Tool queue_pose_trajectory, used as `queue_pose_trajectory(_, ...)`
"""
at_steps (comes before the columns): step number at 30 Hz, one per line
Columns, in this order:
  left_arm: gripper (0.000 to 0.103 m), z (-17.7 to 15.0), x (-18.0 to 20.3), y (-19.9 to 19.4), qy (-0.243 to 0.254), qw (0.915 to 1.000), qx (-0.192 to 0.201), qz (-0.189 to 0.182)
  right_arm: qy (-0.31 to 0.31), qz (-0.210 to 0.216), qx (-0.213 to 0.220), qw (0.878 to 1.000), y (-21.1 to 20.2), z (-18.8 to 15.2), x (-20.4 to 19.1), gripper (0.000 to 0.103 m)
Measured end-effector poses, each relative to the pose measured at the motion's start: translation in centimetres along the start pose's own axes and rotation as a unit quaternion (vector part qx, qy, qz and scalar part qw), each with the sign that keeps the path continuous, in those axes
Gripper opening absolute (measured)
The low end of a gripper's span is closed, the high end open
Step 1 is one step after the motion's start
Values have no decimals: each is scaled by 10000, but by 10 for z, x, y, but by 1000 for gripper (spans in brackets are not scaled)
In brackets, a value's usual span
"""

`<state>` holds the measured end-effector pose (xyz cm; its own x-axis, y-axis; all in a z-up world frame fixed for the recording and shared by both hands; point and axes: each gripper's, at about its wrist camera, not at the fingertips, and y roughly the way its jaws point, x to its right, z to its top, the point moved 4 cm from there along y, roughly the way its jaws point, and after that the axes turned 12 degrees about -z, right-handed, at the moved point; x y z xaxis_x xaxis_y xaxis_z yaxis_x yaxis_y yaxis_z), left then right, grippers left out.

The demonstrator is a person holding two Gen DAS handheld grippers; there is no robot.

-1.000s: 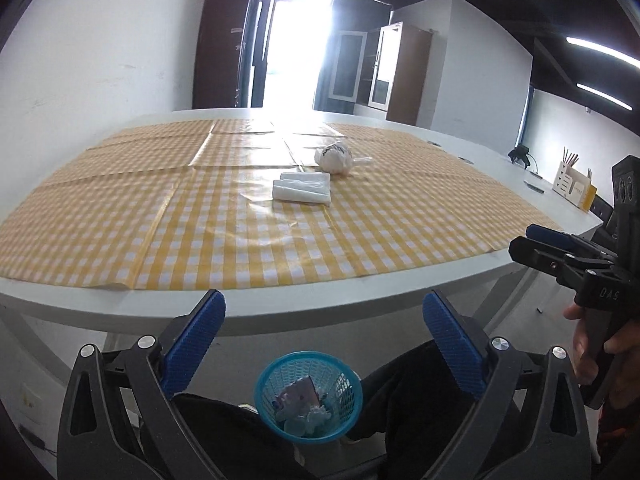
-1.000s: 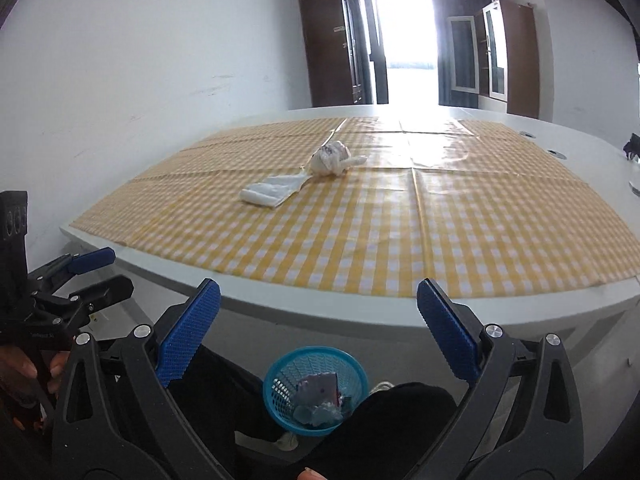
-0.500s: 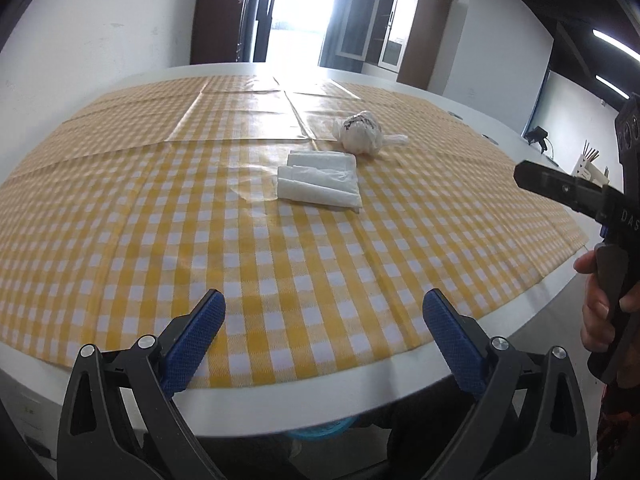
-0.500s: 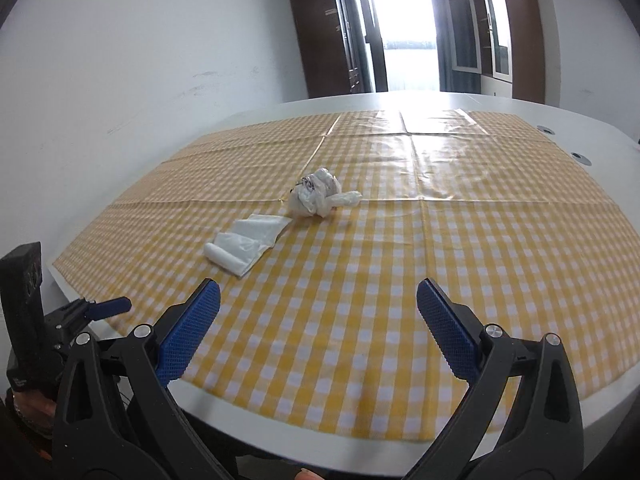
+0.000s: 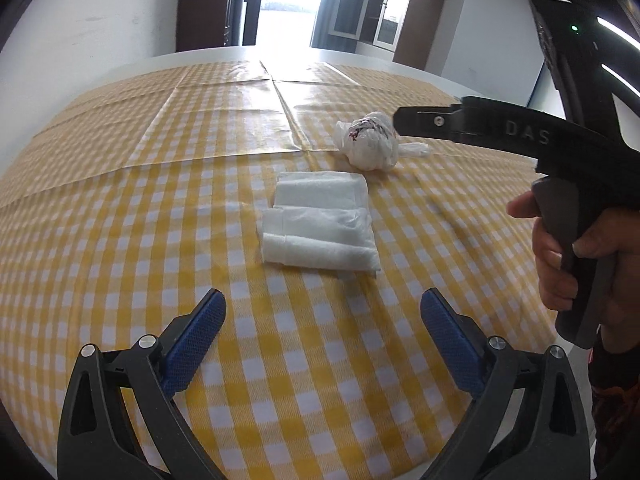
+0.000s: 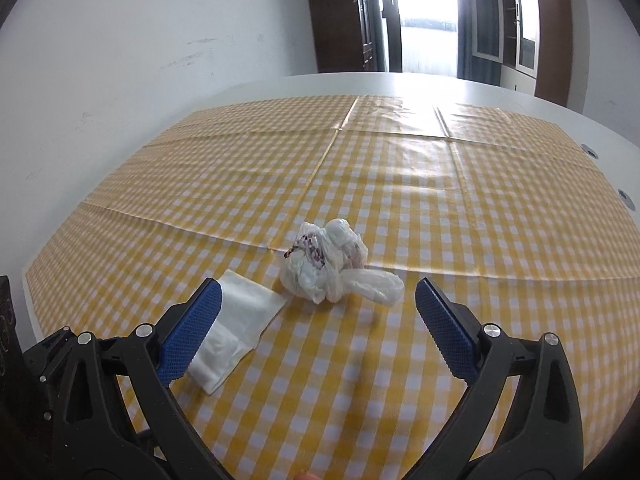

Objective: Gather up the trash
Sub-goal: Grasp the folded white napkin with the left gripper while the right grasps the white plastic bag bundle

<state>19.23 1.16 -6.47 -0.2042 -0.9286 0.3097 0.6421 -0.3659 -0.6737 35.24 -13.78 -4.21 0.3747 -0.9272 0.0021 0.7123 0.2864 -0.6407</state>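
A white tabletop (image 6: 460,84) runs away toward a bright doorway (image 6: 426,28) flanked by dark wooden cabinets (image 6: 344,16), and a yellow-and-white checked tablecloth (image 6: 460,208) covers most of it, creased along its fold lines. A plain white wall (image 6: 160,40) stands along the left edge of the tabletop. Nothing lies between either tool and the trash.

In the left wrist view, the left hand-held gripper (image 5: 322,310) hovers over the near edge of the tabletop with its blue-padded fingers spread wide, holding nothing. Just beyond it lies a folded white tissue (image 5: 320,226), flat on the cloth, two layers showing with one end loosely rolled. Behind the tissue and slightly to the right sits a crumpled white plastic bag (image 5: 370,146), balled up with dark reddish print showing through and a loose tail sticking out to the right. At the right edge of that view a hand (image 5: 568,256) grips the black handle of the other tool, whose arm reaches across just above the bag.

In the right wrist view, the right hand-held gripper (image 6: 318,300) is likewise wide open and empty, the bag sitting between its fingertips and a little beyond them, the tissue partly hidden behind the left finger.
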Motion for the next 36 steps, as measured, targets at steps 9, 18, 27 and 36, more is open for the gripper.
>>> queue_pose_trajectory(9, 88, 23, -1, 26, -65, 9995, -289, -90, -117, 71, -302, 9995, 52, 26, -14, 80)
queue_pose_trajectory(18, 64, 35, 0, 39, 83, 9990, -352, 265, -120, 251, -472, 9985, 62, 17, -10, 51)
queue_pose_trajectory(27, 10, 36, 7, 39, 241, 9981, -309, 473, -147, 150, -342, 9992, 60, 17, -6, 45)
queue_pose_trajectory(36, 9, 25, 9, -23, -84, 9993, 273, 249, -55, -46, -164, 9998, 32, 21, -4, 44)
